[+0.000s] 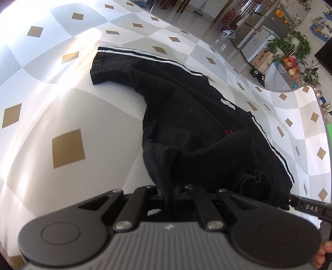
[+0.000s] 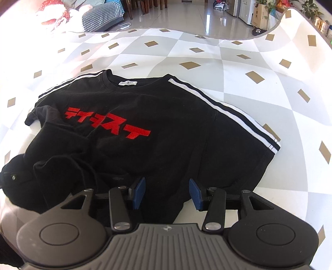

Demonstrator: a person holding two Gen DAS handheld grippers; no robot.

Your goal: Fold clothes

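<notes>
A black T-shirt point(image 2: 166, 128) with red lettering and white shoulder stripes lies face up on the checked tablecloth point(image 2: 228, 68). My left gripper point(image 1: 169, 193) is shut on a bunched fold of the shirt's hem point(image 1: 166, 166), lifted slightly off the table. In the right wrist view the left gripper point(image 2: 14, 178) shows at the shirt's left bottom corner. My right gripper point(image 2: 167, 191) is open, its blue pads point(image 2: 140, 191) hovering over the shirt's bottom hem, touching nothing. The right gripper's tip point(image 1: 307, 207) shows at the right edge of the left wrist view.
The table carries a white and grey cloth with gold diamonds point(image 1: 68, 148). Its far edge point(image 2: 176, 31) gives onto a tiled floor with a sofa point(image 2: 99, 16), fridge point(image 1: 261, 25) and plants point(image 1: 290, 47).
</notes>
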